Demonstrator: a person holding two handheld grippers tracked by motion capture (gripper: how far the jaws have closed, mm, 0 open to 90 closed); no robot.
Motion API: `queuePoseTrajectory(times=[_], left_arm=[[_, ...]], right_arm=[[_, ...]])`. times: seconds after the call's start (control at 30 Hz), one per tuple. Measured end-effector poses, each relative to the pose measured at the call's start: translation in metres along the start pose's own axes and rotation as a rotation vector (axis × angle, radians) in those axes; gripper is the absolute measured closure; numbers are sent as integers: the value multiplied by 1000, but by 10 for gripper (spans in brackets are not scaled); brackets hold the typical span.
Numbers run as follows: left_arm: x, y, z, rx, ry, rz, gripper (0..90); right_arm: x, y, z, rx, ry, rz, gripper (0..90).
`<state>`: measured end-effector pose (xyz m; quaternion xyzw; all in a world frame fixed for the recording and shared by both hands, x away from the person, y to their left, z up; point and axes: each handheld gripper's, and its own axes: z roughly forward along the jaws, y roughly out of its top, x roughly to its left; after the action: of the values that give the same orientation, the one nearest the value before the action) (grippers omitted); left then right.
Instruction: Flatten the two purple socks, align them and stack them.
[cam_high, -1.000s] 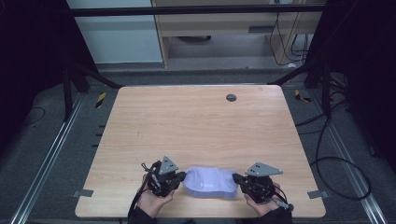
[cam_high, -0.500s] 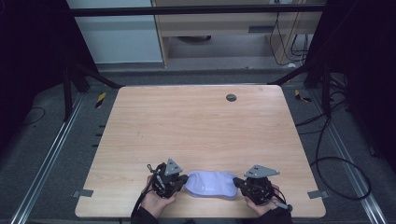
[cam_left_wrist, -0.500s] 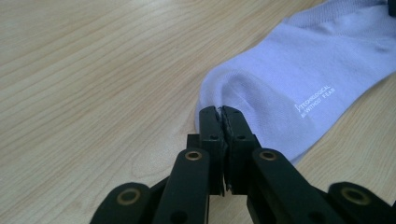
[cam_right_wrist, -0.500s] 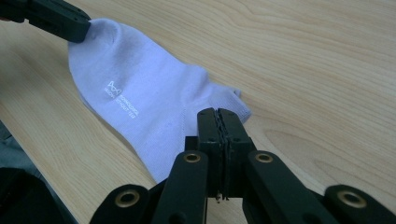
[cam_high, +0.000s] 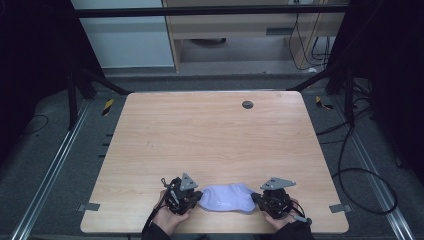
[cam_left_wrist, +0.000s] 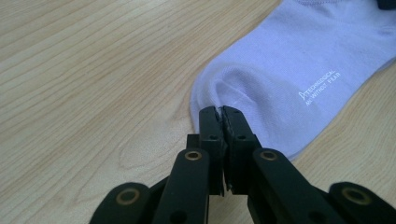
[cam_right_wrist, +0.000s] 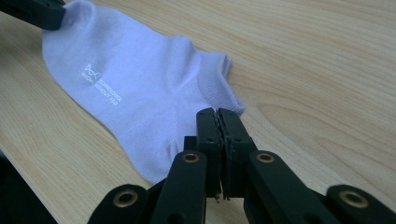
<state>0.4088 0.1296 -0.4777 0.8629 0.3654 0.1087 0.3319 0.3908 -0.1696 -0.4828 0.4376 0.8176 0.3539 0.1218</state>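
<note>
A pale lilac ankle sock (cam_high: 227, 198) with small white lettering lies stretched flat on the wooden table (cam_high: 210, 135), near its front edge. My left gripper (cam_high: 197, 195) is shut on the sock's toe end; in the left gripper view the fabric (cam_left_wrist: 289, 70) puckers into the closed jaws (cam_left_wrist: 220, 112). My right gripper (cam_high: 256, 197) is shut on the heel end by the cuff; in the right gripper view the jaws (cam_right_wrist: 217, 114) pinch the sock (cam_right_wrist: 135, 93) at its edge. The two grippers face each other across the sock, each held by a hand.
A dark round grommet (cam_high: 247, 104) sits near the table's far edge. Grey tape tabs (cam_high: 89, 206) (cam_high: 338, 208) mark the front corners. Yellow-black pieces (cam_high: 107, 106) (cam_high: 324, 104) lie on the floor at both sides. Cables run along the right.
The sock hung slightly bunched between the grippers; now it lies flat on the table. Both grippers have come down and toward the front edge a little.
</note>
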Motion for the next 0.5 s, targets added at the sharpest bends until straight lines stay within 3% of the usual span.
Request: queuePoseTrajectory(times=[0.13,0.23,0.3,0.33,0.5], left_arm=[[1,-2,-1,2,-1,-3,841],[3,-1,-7,-23,9,-7,827],[2,2,-14,-65,21,-11,807],[1,5,-17,-103,35,-13,784],[-5,11,-14,-143,33,8,782]], right_arm=[[1,-1,2,13,1,1,836],[-1,1,-2,-30,-8,8,785],[-2,2,-5,-67,-7,8,771],[-2,3,-7,-96,-6,4,774],[-1,7,-3,-140,39,5,847]])
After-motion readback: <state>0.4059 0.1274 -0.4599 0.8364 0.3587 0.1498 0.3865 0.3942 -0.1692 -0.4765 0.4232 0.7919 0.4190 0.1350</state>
